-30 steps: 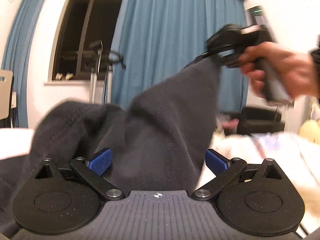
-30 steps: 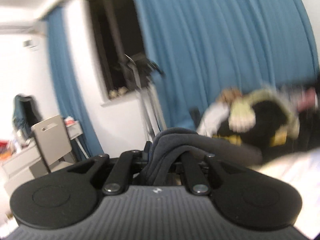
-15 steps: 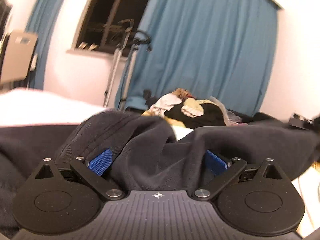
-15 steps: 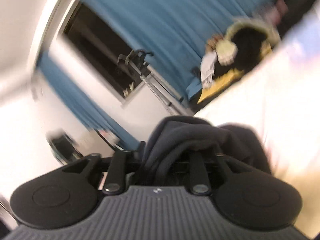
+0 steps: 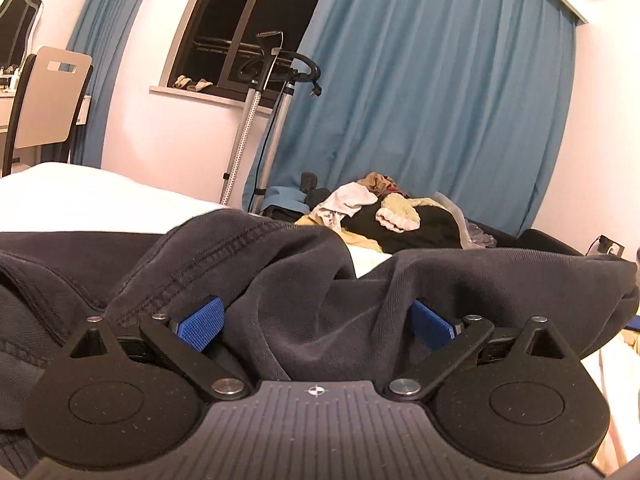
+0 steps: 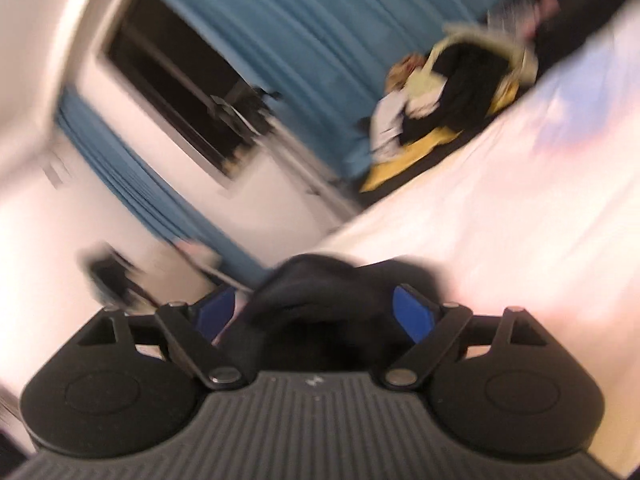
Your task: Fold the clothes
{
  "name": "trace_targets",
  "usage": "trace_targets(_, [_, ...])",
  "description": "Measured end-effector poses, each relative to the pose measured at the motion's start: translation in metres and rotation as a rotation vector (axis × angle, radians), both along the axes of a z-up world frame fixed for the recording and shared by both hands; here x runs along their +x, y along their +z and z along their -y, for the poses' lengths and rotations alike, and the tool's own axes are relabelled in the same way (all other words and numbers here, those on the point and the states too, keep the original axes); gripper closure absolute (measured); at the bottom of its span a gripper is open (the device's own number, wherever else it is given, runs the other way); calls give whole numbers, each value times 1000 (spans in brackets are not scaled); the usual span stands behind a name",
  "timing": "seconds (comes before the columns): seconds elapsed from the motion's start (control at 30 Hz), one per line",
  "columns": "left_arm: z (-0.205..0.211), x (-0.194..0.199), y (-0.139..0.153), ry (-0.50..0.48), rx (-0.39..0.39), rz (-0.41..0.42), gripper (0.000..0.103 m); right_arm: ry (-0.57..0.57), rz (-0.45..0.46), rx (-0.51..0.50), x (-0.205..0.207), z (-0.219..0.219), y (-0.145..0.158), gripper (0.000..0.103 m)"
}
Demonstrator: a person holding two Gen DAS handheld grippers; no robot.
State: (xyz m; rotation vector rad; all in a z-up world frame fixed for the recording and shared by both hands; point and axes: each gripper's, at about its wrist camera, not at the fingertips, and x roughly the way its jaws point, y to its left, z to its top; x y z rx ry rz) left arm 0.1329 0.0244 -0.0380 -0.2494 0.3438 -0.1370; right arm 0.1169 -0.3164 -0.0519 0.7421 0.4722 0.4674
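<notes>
A dark grey garment [image 5: 304, 280] lies bunched on the white bed [image 5: 80, 196] and fills the lower left wrist view. My left gripper [image 5: 316, 320] is open, its blue pads [image 5: 200, 320] spread wide with the cloth lying between them. In the blurred, tilted right wrist view my right gripper [image 6: 316, 312] is open too, its blue pads [image 6: 412, 312] apart, with a fold of the dark garment [image 6: 320, 292] loose between them over the bed [image 6: 500, 220].
A pile of mixed clothes [image 5: 392, 216] lies at the far end of the bed, also in the right wrist view [image 6: 452, 92]. Blue curtains [image 5: 432, 100], a window [image 5: 240, 40], a steamer stand [image 5: 256, 112] and a chair [image 5: 44, 100] stand behind.
The garment came down from the air onto the bed. My right gripper, shut on the cloth before, has opened and tilted. My left gripper stayed open and lowered.
</notes>
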Motion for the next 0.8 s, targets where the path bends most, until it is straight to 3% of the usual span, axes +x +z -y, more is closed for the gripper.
trace_targets(0.33, [3,-1,-2,1,38,-44,3,149,-36,-627,12,0,2,16])
trace_targets(0.57, [2,6,-7,9,27,-50,3,145,-18,-542,36,-24,-37,20])
trace_targets(0.63, [3,9,-9,10,21,-53,2,144,-12,-518,43,-30,-48,37])
trace_targets(0.7, [3,11,-10,9,26,-58,2,129,-13,-522,43,-40,-53,46])
trace_targets(0.73, [4,11,-11,8,31,-60,2,112,-21,-519,42,-42,-53,63])
trace_targets(0.8, [6,11,-12,4,43,-63,2,76,-38,-512,40,-45,-54,78])
